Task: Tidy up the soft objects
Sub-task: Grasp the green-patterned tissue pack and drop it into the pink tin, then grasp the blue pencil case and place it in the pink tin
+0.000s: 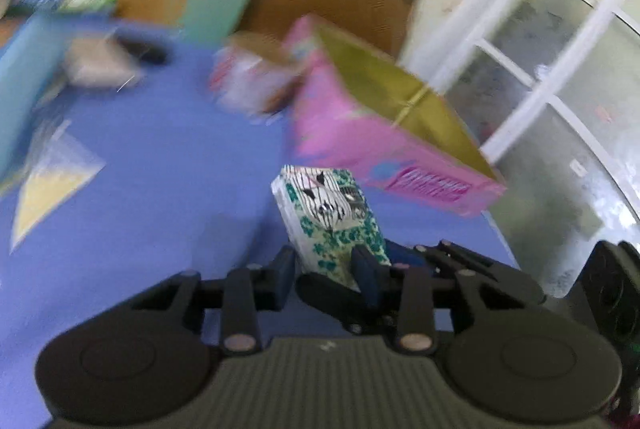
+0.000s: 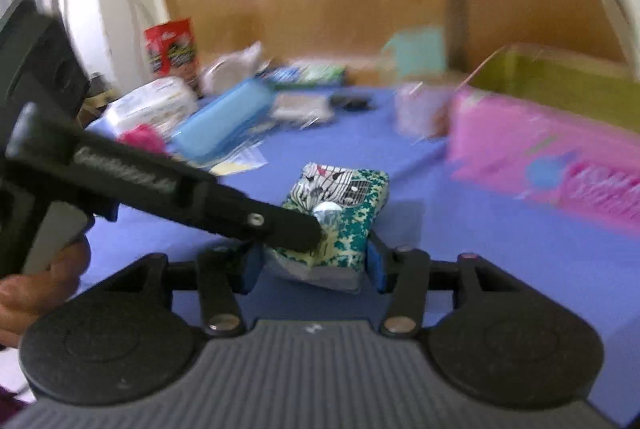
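A soft tissue pack (image 1: 330, 217) with a green floral and black-striped print is held above the blue table. My left gripper (image 1: 326, 271) is shut on its near end. In the right wrist view the same pack (image 2: 340, 213) sits between the blue pads (image 2: 374, 265) of my right gripper (image 2: 314, 265), which is closed on its sides. The left gripper's black arm (image 2: 200, 197) crosses in from the left and touches the pack's top. Both views are blurred by motion.
An open pink box (image 1: 360, 133) with a yellow-green inside stands to the right, also in the right wrist view (image 2: 552, 157). A blue case (image 2: 224, 121), wipes pack (image 2: 152, 105), red packet (image 2: 172, 47), teal box (image 1: 214, 3) and clear bag (image 1: 52, 177) lie on the blue table (image 1: 172, 157).
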Motion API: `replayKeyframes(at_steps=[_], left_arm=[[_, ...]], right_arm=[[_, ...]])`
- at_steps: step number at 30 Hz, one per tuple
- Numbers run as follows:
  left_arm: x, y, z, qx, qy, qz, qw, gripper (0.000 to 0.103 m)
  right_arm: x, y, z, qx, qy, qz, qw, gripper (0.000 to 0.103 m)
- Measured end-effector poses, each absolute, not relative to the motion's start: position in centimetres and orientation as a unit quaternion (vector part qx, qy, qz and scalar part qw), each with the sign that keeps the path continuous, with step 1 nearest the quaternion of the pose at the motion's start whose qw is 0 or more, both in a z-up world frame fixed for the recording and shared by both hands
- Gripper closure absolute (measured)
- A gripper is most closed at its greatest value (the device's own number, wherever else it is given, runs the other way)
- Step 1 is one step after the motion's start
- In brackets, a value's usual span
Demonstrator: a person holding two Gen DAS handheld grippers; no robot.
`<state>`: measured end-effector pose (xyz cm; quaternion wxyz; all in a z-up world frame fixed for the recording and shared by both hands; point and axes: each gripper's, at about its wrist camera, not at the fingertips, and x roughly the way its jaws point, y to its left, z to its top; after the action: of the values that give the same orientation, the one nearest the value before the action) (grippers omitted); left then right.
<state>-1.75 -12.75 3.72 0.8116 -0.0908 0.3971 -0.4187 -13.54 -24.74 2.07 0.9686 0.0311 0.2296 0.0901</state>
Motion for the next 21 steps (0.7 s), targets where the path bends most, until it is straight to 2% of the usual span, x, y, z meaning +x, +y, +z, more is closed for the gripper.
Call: replayKeyframes(at_steps=[2,4,5,6,9,10,11,13,15,17,21], left_arm=[[-2.0,-15.1,5.9,-0.067,0.364,-0.426,0.826,0.07],[-2.0,-17.4,8.0,-0.059,0.334,-0.431,0.836,0.06],[-1.9,-18.1,8.7,-0.057,0.325,-0.429,0.841,0.048],[-1.9,-18.8,9.3,-0.057,0.314,-0.423,0.848,0.044],[-2.4,-18.8,10.2,-0.059,0.29,-0.411,0.862,0.039],[-2.9,-18.1,9.9,-0.058,0.284,-0.409,0.865,0.036],[-3.3,-17.0,9.7,-0.056,0.279,-0.405,0.869,0.032],[-4.2,-14.4,8.9,-0.045,0.267,-0.383,0.883,0.03],[-4.7,-10.6,7.9,-0.04,0.262,-0.343,0.901,0.03],[-4.9,-6.7,6.7,-0.054,0.274,-0.289,0.916,0.031],[-5.6,1.3,4.7,-0.104,0.283,-0.203,0.931,0.033]], right_arm=[[-13.6,-26.5,3.4,0.038,0.195,0.066,0.978,0.049],[-13.3,-28.1,4.6,0.029,0.166,0.029,0.985,0.049],[-12.8,-29.0,5.2,0.021,0.151,0.006,0.988,0.049],[-12.4,-29.9,5.6,0.018,0.141,-0.012,0.99,0.048],[-9.7,-33.3,5.6,0.017,0.14,-0.078,0.987,0.033],[-8.8,-34.1,5.3,0.009,0.143,-0.105,0.984,0.018],[-8.3,-34.8,4.9,0.001,0.146,-0.134,0.98,0.013],[-8.3,-35.9,4.6,0.024,0.148,-0.16,0.976,0.014],[-9.6,-36.4,4.7,0.086,0.116,-0.137,0.98,0.014],[-9.7,-34.8,5.2,0.112,0.104,-0.089,0.984,0.02],[-7.0,-29.2,5.7,0.147,0.164,0.074,0.973,0.022]])
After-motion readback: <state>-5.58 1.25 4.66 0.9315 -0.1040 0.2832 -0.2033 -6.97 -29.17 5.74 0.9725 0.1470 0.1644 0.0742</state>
